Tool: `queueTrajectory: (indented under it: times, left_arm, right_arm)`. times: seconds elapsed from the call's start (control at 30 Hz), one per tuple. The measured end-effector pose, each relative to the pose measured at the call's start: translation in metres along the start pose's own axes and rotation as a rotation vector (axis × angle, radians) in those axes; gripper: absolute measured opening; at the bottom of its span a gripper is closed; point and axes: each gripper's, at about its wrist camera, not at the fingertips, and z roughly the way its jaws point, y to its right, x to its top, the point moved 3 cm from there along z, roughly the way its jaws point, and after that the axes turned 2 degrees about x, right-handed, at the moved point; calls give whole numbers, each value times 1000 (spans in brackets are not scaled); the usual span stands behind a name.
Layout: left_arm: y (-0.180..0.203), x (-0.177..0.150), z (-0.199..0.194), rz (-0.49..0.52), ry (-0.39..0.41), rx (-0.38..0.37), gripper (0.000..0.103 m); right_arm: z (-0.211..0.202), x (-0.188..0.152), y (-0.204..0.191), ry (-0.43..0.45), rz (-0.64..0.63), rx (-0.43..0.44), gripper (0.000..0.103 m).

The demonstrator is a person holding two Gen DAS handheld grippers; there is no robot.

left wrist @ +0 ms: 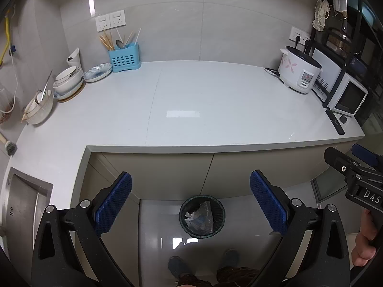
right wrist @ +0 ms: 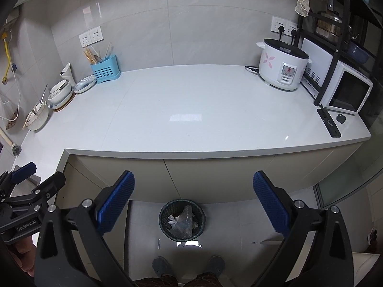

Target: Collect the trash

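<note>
**Both grippers spread wide above the trash bin**

The left gripper (left wrist: 190, 205) and right gripper (right wrist: 193, 206) are held level, side by side, jaws wide apart and empty, aimed at the counter front. Below between them, the black mesh trash bin (left wrist: 202, 216) sits on the floor holding crumpled plastic and paper (left wrist: 199, 217). Beyond lies the white countertop (left wrist: 203, 100), with a rice cooker (left wrist: 299, 73) at its far right.

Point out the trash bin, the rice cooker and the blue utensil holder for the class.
trash bin (left wrist: 221, 211), left wrist view, on its dark right rim.
rice cooker (right wrist: 280, 68), right wrist view, on its white front wall.
blue utensil holder (left wrist: 123, 59), left wrist view, on its perforated front.
</note>
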Motion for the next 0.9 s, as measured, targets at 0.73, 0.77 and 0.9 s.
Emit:
queueTrajectory:
  times: [0.73,0.77,0.9]
  left_arm:
    - [2,3,-2,-4,23,27,97]
    - [2,3,-1,-3,23,30,97]
    - [3,4,-1,-2,27,32,97]
  right_arm:
    - [1,-1,2,-1,2,0,95]
    - [1,-1,2,-2,3,1,95]
    - [1,-1,2,-2,0,2,95]
